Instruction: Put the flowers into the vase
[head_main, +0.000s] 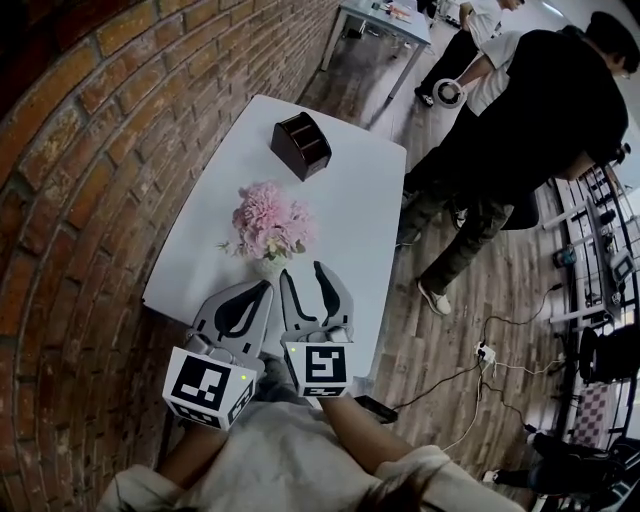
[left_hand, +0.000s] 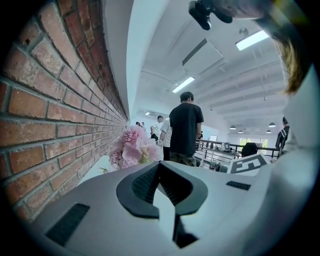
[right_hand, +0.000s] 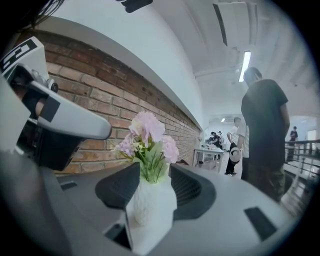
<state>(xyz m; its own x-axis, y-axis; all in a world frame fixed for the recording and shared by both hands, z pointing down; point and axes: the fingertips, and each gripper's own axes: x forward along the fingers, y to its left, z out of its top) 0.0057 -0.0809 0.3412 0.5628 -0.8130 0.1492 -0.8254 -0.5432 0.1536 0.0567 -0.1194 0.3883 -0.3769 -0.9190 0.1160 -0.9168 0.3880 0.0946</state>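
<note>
Pink flowers (head_main: 268, 222) stand in a small white vase (head_main: 268, 266) near the front edge of the white table (head_main: 350, 190). My left gripper (head_main: 266, 288) lies just in front of the vase, its jaws shut with the tips meeting and nothing between them. My right gripper (head_main: 302, 270) is beside it, open, with its fingertips just short of the vase and to its right. In the right gripper view the vase (right_hand: 150, 205) and the flowers (right_hand: 146, 135) show through the gap of the right gripper (right_hand: 154, 172), untouched by the pads. The left gripper view shows the flowers (left_hand: 131, 148) beyond the left gripper (left_hand: 159, 164).
A dark brown box (head_main: 301, 144) sits at the table's far end. A brick wall (head_main: 90, 150) runs along the left side. People (head_main: 540, 110) stand on the wooden floor to the right. Cables and a power strip (head_main: 483, 352) lie on the floor near the table's front corner.
</note>
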